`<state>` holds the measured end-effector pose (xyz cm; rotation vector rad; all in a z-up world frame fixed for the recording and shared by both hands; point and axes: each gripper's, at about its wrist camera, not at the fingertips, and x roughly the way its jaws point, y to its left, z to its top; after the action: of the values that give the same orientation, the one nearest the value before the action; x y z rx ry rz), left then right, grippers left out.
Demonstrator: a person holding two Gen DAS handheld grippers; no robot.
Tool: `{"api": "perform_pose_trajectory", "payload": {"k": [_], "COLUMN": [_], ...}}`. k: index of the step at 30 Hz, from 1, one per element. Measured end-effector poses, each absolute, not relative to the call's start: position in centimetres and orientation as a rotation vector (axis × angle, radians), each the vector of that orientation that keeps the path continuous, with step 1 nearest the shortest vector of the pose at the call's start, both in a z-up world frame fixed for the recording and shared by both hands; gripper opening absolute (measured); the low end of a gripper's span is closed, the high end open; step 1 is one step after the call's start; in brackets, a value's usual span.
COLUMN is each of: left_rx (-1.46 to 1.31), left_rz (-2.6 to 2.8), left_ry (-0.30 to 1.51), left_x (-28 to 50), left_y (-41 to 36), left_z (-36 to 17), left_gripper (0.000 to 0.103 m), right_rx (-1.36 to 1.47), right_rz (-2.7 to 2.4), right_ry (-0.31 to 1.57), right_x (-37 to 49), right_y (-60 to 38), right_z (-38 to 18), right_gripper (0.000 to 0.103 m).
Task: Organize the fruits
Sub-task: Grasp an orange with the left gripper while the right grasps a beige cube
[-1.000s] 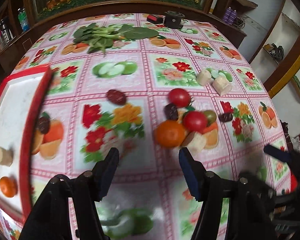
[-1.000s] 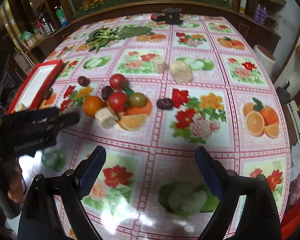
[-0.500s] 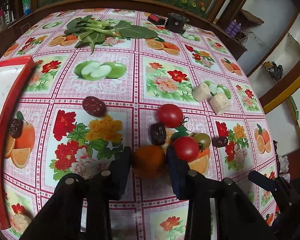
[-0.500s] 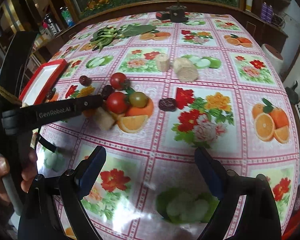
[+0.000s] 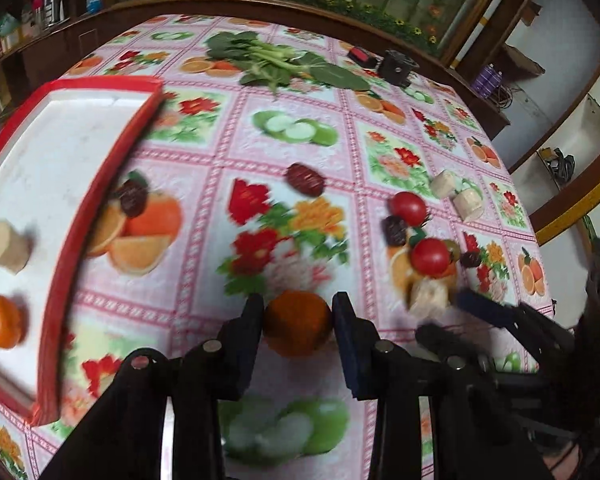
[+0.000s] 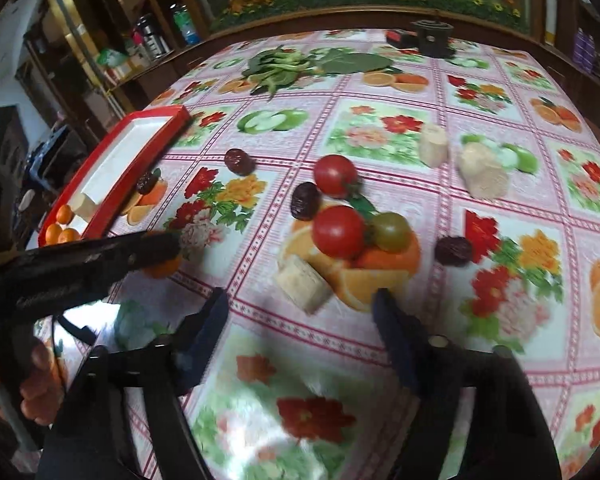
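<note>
Over the tablecloth [image 5: 204,208], I grip an orange [image 5: 297,326] in my left gripper [image 5: 298,320].
My right gripper [image 6: 300,312] is closing with nothing between its jaws, just short of the pale chunk [image 6: 302,282]; the red tray [image 5: 96,200] sits left.

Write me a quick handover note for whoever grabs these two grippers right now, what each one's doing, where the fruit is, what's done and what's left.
Left gripper: shut on the orange, between the fruit pile and the red tray.
Right gripper: jaws closing, nothing gripped yet; a pale cut chunk lies just ahead of them.
Done: the tray holds small oranges and a pale chunk.
Left on the cloth: two red tomatoes, a green tomato, four dark dates, one beside the tray rim, and two more pale chunks.
Next, probably: carry the held orange to the tray.
</note>
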<state>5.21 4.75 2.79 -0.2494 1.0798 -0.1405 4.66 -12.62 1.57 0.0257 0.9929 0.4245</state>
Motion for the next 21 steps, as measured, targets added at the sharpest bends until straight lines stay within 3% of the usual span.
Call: {"api": "perform_pose_trajectory", "payload": {"k": [4,21], "left_rx": [-0.278,-0.285], "left_rz": [-0.133,-0.220], "left_ry": [1.091,1.068], "left_x": [4.8,3.9], "left_y": [5.9,7.5], "left_z": [2.3,3.2], "left_gripper": [0.038,0.038], "right_rx": [-0.029,-0.011], "right_rz": [0.428,0.409], "right_ry": [0.990,0.964], "right_x": [5.2,3.5], "right_y": [-11.6,-10.1], "right_z": [0.9,3.6], "right_gripper": [0.032,0.032]}}
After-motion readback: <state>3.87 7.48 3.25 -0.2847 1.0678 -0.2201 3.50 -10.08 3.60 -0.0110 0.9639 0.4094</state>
